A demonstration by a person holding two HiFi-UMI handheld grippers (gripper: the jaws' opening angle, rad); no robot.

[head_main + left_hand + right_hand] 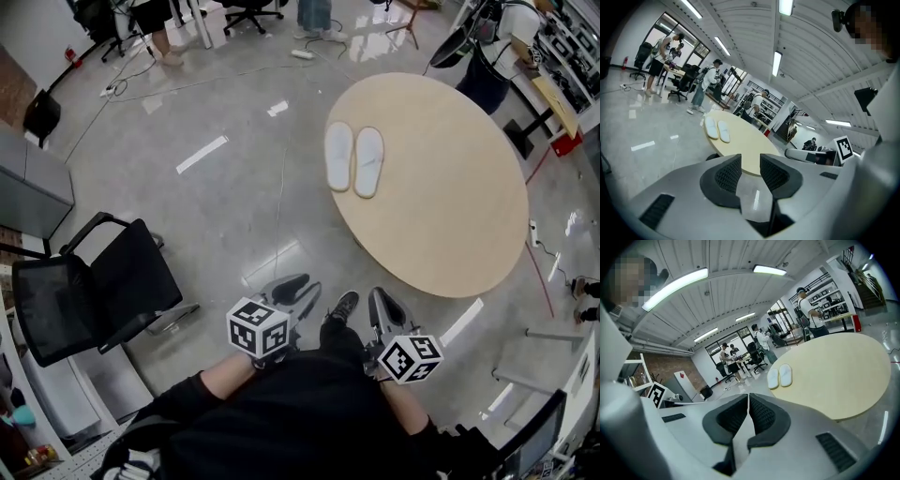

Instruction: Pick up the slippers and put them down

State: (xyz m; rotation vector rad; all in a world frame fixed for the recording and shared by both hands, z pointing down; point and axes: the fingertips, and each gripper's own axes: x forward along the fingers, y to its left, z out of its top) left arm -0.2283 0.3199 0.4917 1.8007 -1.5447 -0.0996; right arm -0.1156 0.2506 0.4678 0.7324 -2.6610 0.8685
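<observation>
The two white slippers (354, 159) are seen lying side by side near the far left edge of the round counter (441, 216). The left gripper (298, 287) is held over the floor (234, 187), well apart from them, its jaws narrowly parted with nothing between. The right gripper (382, 302) is held beside it, jaws pressed together and empty.

No word, number or brand name can be read anywhere. The only marks are black-and-white square patterns on the cube (258, 328) of the left gripper (298, 291) and on the one of the right gripper (385, 307), both near the round table (450, 234). There is also a small red diamond (682, 376) on a grey panel (676, 384), far beyond the table.
</observation>
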